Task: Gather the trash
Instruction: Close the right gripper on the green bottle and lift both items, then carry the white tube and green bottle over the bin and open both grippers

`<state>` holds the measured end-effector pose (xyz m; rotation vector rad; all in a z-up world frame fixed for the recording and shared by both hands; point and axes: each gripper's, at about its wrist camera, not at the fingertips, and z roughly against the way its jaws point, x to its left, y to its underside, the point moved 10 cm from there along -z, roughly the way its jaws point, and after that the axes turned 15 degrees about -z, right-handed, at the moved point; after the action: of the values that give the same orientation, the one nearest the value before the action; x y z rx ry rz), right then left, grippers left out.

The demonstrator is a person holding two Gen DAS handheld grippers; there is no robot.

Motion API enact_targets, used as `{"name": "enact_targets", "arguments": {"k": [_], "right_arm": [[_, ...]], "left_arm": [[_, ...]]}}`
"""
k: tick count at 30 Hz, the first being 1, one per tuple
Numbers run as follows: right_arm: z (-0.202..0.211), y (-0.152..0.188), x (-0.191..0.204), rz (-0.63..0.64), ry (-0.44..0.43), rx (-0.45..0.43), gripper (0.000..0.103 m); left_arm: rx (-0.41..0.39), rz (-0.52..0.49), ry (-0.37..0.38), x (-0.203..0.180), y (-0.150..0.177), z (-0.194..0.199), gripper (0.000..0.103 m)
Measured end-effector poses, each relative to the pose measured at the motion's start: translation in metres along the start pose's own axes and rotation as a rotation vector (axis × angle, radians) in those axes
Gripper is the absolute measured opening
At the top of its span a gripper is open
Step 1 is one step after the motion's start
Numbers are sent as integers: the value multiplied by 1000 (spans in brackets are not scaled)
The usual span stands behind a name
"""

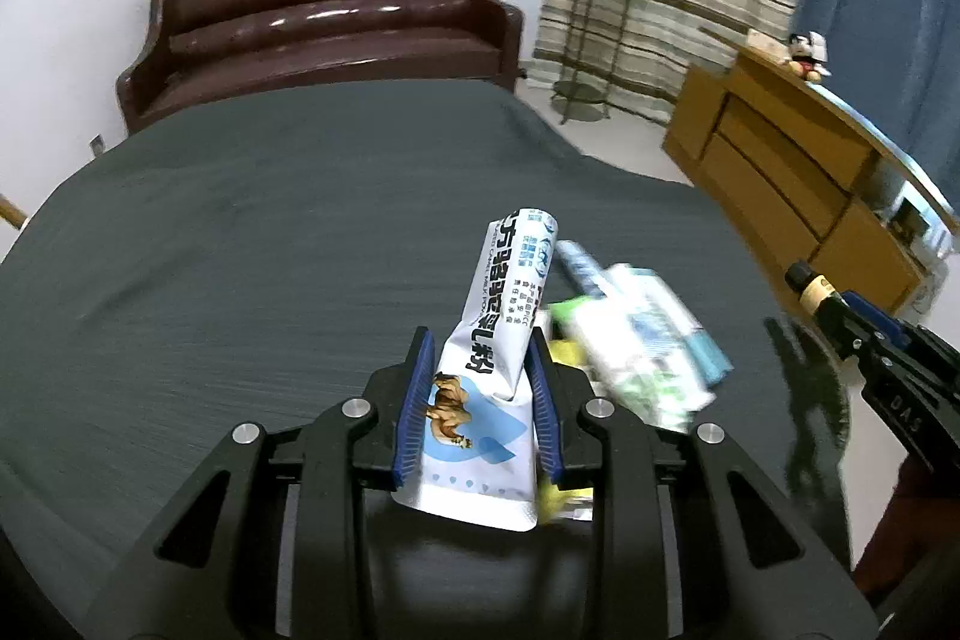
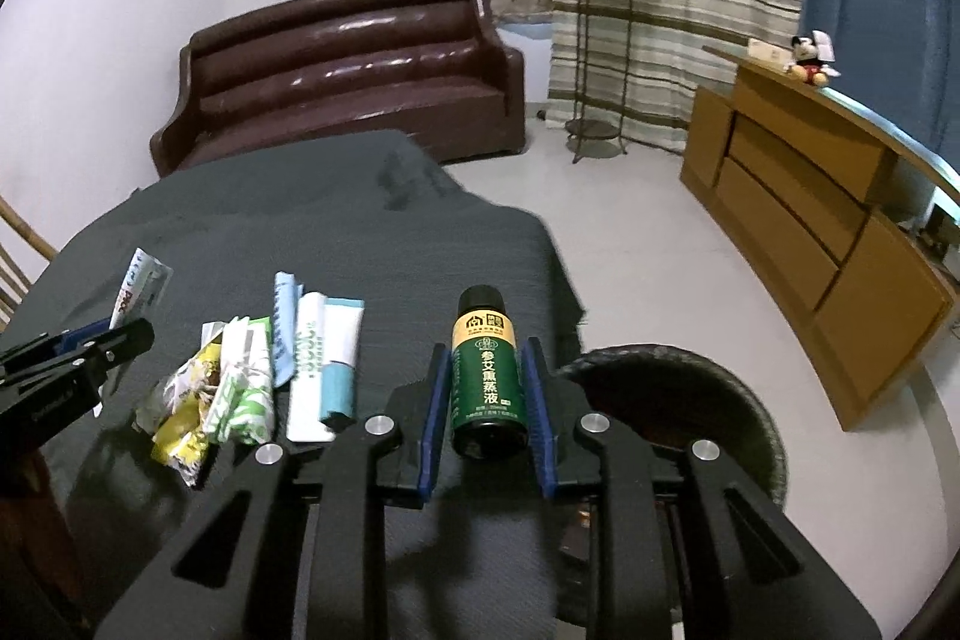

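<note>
Left gripper [image 1: 480,388]: blue pads clamped on a white foil sachet with a camel picture and black lettering [image 1: 489,358], gripped at its lower half, the rolled upper end standing free above the grey-cloth-covered table [image 1: 240,280]. Judged very light, limp and slick; foil creases under the pads, so a grip low and across the flat body, as here, should hold. Free end likely to flop in transit.

Right gripper [image 2: 487,400]: pads closed on a small dark green bottle with a black cap and yellow label band [image 2: 485,376], taken across its round body, cap pointing away from the camera, bottle clear of the cloth. Judged rigid, smooth, heavier than the wrappers; whether glass or plastic not decidable. Round wall may pivot or slip between flat pads; mid-body hold is the safest.

Dark round woven bin [image 2: 690,376] just right of the bottle, beside the table edge.

Still on the cloth: loose pile of crumpled yellow, green and white wrappers and flat blue-white packets [image 2: 264,376]. All light, soft; pinch at a raised fold.
</note>
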<state>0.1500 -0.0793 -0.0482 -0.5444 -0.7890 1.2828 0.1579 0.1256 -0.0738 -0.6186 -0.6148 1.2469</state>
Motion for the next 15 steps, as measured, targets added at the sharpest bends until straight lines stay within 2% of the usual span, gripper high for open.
{"name": "enact_targets", "arguments": {"k": [15], "right_arm": [[26, -14, -85, -56, 116, -102, 25]], "left_arm": [[-46, -129, 137, -127, -31, -6, 30]]}}
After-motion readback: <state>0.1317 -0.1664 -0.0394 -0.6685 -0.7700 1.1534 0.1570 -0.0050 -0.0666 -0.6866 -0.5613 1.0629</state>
